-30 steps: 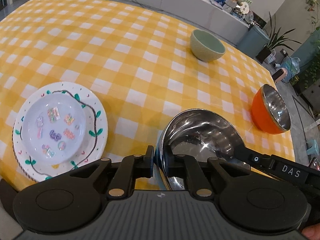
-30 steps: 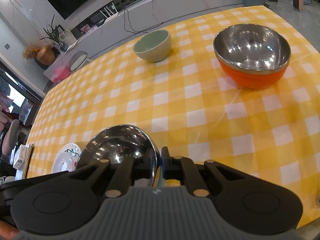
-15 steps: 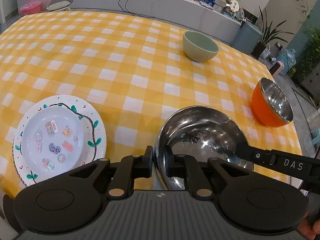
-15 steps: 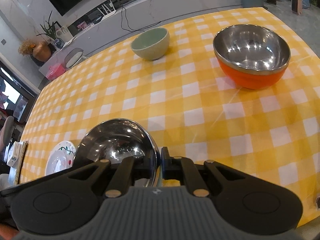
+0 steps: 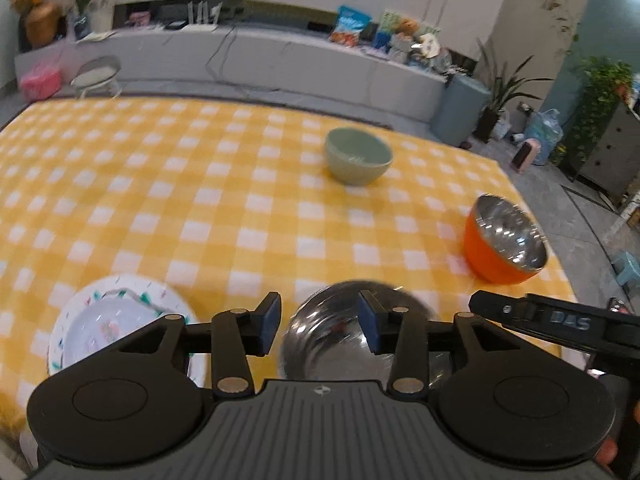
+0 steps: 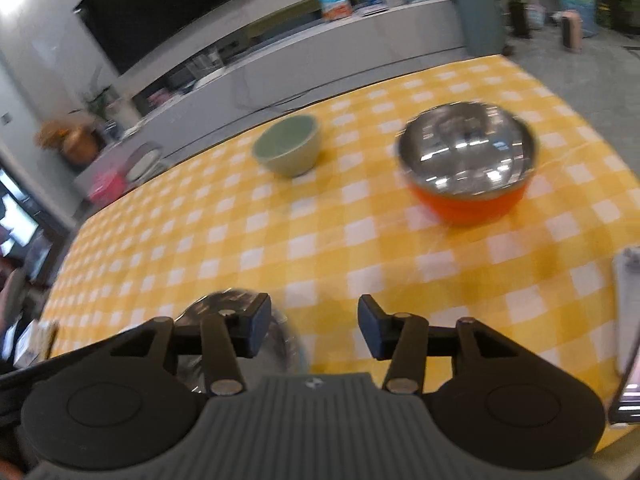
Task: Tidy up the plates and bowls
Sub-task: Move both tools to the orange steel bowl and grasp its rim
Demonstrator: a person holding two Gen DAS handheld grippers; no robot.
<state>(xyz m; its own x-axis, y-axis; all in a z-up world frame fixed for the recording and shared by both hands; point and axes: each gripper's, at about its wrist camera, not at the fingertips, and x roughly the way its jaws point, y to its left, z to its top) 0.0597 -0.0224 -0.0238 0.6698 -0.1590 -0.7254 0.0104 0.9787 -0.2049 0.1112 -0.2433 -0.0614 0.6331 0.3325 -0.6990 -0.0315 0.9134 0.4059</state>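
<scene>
Nearest: left gripper [image 5: 318, 322] and right gripper [image 6: 314, 330], jaws just sprung apart, gripping nothing, letting the steel bowl [image 5: 340, 338] sit free beside the painted plate [image 5: 108, 324] at near left. Farther right, orange bowl [image 6: 466, 166]; farthest, green bowl [image 6: 288, 150], probably awaiting stacking.

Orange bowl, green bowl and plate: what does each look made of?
Orange bowl: steel inside, going by its mirror-bright highlights; glossy orange outer shell, coating or plastic, can't tell. Green bowl: likely glazed ceramic, with thick walls and a soft sheen. Plate: white with painted trim, probably ceramic or melamine; too blurred to settle.
</scene>
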